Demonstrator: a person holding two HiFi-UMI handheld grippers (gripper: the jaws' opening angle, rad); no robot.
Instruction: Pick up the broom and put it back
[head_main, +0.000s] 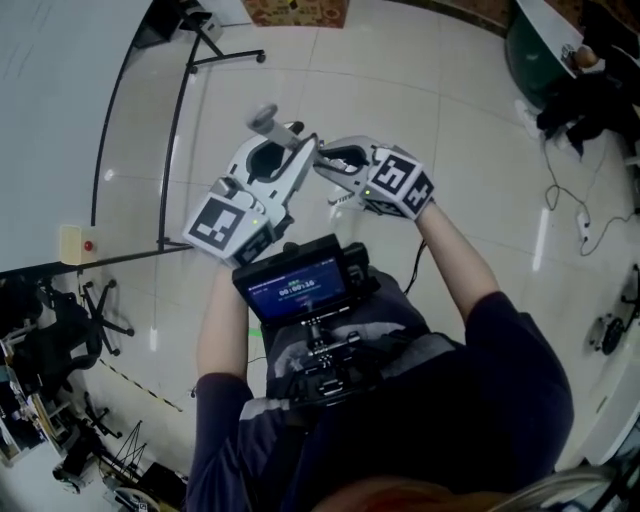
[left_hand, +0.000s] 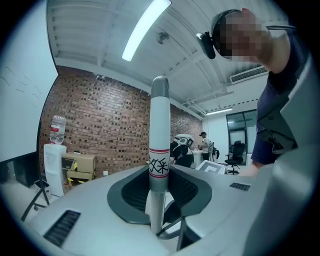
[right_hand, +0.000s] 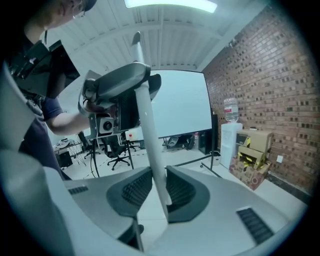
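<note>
Broom handle (left_hand: 160, 115) stands clamped in jaws of level left gripper (left_hand: 160, 172) and down-tilted right gripper (right_hand: 155, 182)

Broom handle (left_hand: 159, 130) is lost from sight below the left gripper (left_hand: 159, 176); its lower end is hidden in all views.

The broom handle (left_hand: 159, 125) bears a white band (left_hand: 159, 165) with black characters between red lines, unreadable. The screen (head_main: 298, 285) shows blue digits, too small to read.
</note>
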